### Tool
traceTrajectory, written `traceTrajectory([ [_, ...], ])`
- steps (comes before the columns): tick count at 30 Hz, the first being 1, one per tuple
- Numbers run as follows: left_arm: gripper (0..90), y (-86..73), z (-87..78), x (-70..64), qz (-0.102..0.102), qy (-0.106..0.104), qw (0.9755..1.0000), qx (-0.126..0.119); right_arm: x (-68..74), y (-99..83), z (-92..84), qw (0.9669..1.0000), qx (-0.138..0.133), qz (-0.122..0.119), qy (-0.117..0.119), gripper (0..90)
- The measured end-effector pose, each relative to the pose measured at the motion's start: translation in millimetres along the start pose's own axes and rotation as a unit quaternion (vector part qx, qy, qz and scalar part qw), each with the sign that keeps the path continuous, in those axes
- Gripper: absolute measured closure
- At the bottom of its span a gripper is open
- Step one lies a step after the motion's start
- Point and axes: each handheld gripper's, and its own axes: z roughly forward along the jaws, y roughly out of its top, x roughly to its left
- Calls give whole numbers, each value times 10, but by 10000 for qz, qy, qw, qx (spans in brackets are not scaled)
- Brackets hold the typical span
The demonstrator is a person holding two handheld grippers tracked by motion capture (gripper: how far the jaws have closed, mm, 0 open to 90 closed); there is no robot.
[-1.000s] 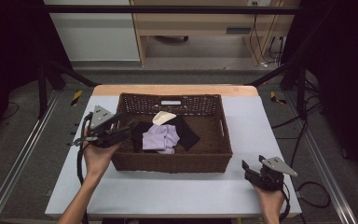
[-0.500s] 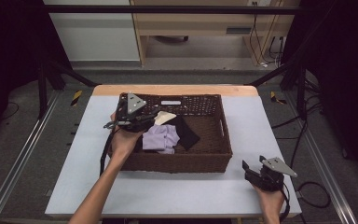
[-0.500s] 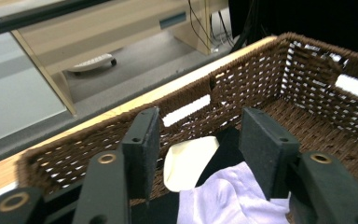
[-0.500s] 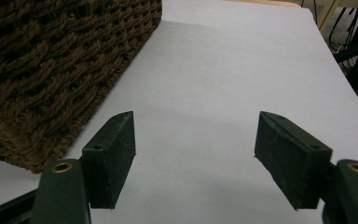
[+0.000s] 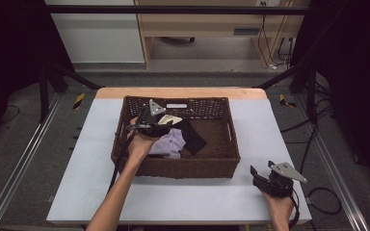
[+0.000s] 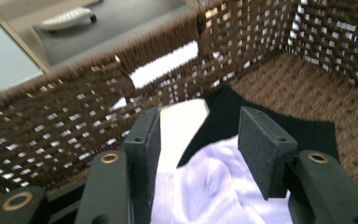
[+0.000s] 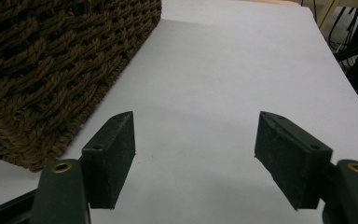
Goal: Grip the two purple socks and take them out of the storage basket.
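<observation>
The left gripper has travelled from the left outer edge of the wicker basket to a position over its left rear interior, and it now sits lower, inside the rim. Its jaws have just been closing slightly but remain moderately wide, with nothing pressed between the pads. In the left gripper view the jaws frame the folded cloths: the lavender cloth lies directly below them, the cream cloth sits just beyond near the rear wall, and the black cloth extends to the right beneath the lavender one. All three rest on the basket floor.

The right gripper has not shifted; it rests on the counter near the basket's front right corner, jaws half open and empty, having just widened a little.

Judgement: the approach phase is ending and a grasp of the lavender or cream cloth is imminent.
</observation>
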Motion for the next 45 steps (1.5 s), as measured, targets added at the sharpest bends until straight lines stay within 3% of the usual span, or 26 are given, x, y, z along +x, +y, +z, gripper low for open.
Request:
traceTrajectory([
  [7,499,-49,113,-20,65,-93,9987,490,18,-6,-3,10000,-14,-75,-13,279],
  [12,506,-84,182,-56,272,73,9962,820,17,-10,-7,10000,-20,-88,-22,269],
  [20,531,-135,309,-38,233,-51,9902,1376,27,-12,-2,9999,-3,-126,-31,264],
  [27,518,-176,373,-39,331,-144,9868,1579,27,-12,-3,9999,-5,-130,-14,259],
  [31,519,-204,408,-45,321,-124,9830,1802,28,-12,-3,9999,-3,-134,-14,259],
  [35,605,-202,415,-35,220,-203,9811,1911,33,-13,-8,9999,-6,-129,1,259],
  [39,779,-191,398,-25,131,-207,9780,2072,34,-13,-10,9999,1,-130,13,260],
  [41,848,-186,387,-9,15,-239,9776,2090,33,-15,-11,9999,-8,-143,14,261],
  [43,860,-178,371,-2,-17,-232,9780,2071,31,-16,-13,9999,-21,-144,16,261],
  [45,863,-162,337,5,-48,-209,9813,1914,27,-16,-13,9999,-26,-120,17,261],
])
